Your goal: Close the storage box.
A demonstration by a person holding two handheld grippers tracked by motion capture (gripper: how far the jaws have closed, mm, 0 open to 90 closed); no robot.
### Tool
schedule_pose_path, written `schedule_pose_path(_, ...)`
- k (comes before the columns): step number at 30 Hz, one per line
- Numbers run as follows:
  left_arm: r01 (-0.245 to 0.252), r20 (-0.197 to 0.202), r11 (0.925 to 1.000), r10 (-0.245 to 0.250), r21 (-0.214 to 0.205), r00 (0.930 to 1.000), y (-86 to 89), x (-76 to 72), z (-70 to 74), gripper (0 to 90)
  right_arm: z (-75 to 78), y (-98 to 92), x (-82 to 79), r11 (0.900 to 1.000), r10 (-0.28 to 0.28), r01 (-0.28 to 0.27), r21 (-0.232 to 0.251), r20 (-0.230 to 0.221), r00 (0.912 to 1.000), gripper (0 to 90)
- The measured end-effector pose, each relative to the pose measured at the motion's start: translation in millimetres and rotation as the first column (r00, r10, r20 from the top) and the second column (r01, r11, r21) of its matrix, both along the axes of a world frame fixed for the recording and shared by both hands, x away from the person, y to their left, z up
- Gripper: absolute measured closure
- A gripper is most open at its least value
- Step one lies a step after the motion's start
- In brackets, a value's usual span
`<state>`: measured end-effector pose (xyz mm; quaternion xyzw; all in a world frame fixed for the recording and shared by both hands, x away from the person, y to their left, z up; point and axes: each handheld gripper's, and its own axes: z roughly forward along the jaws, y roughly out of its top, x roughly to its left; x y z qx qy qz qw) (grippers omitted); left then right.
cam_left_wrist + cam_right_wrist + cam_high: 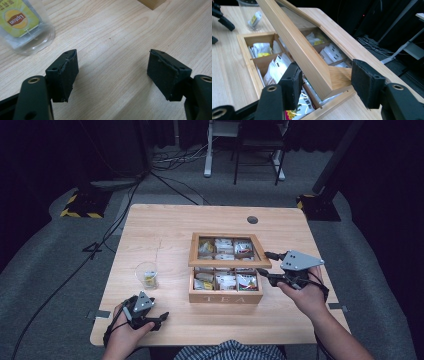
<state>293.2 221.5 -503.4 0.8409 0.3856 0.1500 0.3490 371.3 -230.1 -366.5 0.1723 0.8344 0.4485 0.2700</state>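
1. Right gripper (325, 82) sat released around the corner of the glass-paned wooden lid (297, 47), half raised over the wooden tea box (226, 292) mid-table
2. Left gripper (112, 75) was spread, empty
3. I'd lower that lid gently, no dropping

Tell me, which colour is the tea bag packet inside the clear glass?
Yellow-green packet with a red logo; left gripper view shows it best.

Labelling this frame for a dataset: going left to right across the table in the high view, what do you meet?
Left hand-held gripper → glass → tea box → right hand-held gripper.
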Motion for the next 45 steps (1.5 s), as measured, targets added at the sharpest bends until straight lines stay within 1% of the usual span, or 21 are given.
schedule_pose_path(12,0.0,-0.003,1.0,0.0,-0.003,1.0,-0.5,0.2,-0.2,25.2,-10.7,3.8,-10.1,0.9972,-0.001,0.002,-0.075,0.018,0.9998,42.3)
schedule_pose_path(24,-0.002,-0.003,1.0,0.002,-0.004,1.0,-0.9,0.5,-0.3,24.9,-19.2,4.2,-15.8,0.995,-0.006,0.008,-0.1,0.019,0.9998,39.9)
schedule_pose_path(26,-0.002,-0.003,1.0,0.002,-0.003,1.0,-0.9,0.5,-0.3,24.9,-21.3,3.4,-16.1,0.9955,-0.01,0.01,-0.095,0.003,0.9999,39.0)
schedule_pose_path(27,0.0,-0.003,1.0,0.0,-0.003,1.0,-0.9,0.6,-0.3,24.9,-22.9,2.4,-16.1,0.9961,-0.011,0.01,-0.087,-0.011,0.9999,38.6)
schedule_pose_path(30,-0.001,0.001,1.0,0.001,0.002,1.0,-1.1,1.0,-0.2,24.8,-26.2,1.2,-16.9,0.9967,-0.012,0.01,-0.081,-0.027,0.9996,38.4)
schedule_pose_path(36,-0.002,-0.003,1.0,0.002,0.004,1.0,-1.4,1.2,0.1,24.5,-30.1,2.8,-19.9,0.9943,-0.014,0.012,-0.106,-0.02,0.9997,38.6)
schedule_pose_path(37,-0.004,-0.005,1.0,0.004,0.001,1.0,-1.7,1.1,0.0,24.5,-31.5,3.4,-20.6,0.993,-0.013,0.011,-0.117,-0.016,0.9998,38.6)
schedule_pose_path(45,-0.002,-0.003,1.0,0.002,0.0,1.0,-2.3,2.0,-0.2,24.0,-34.3,4.4,-22.1,0.9915,-0.016,0.014,-0.129,-0.015,0.9998,38.5)
